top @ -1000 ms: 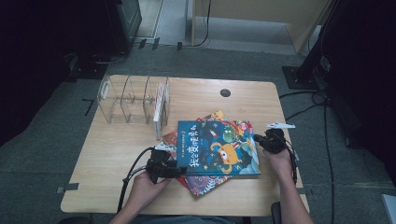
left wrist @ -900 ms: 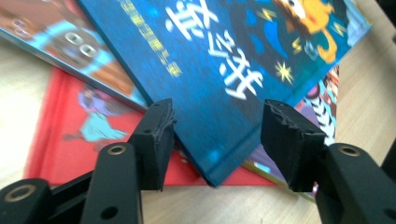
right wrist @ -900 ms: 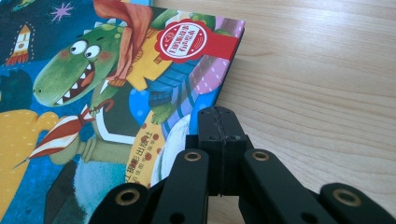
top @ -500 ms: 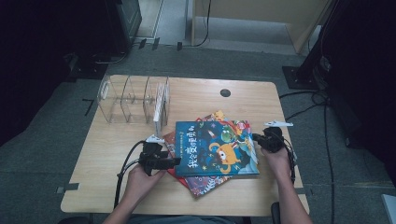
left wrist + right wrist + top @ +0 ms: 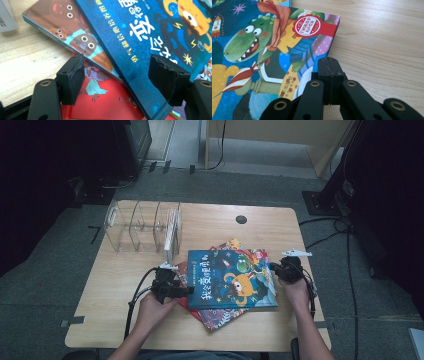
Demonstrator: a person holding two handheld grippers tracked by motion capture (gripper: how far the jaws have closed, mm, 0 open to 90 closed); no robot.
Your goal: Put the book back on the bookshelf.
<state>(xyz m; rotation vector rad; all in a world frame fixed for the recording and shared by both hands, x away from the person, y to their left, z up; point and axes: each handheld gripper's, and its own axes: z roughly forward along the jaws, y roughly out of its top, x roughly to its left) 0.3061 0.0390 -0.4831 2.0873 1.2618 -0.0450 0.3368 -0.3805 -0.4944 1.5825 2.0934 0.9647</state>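
Glossy blue picture book [image 5: 231,277] on matt pale wooden table [image 5: 120,270]

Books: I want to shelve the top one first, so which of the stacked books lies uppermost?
The blue book with the orange monster cover. It lies over the red book and the dinosaur book, whose edges stick out beneath it.

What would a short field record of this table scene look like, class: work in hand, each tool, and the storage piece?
work: handling a stack of picture books on the table
left tool: jaws just opened, astride the blue book's edge, pads off it
right tool: shut, empty, at the dinosaur book's edge
storage: clear rack, far left
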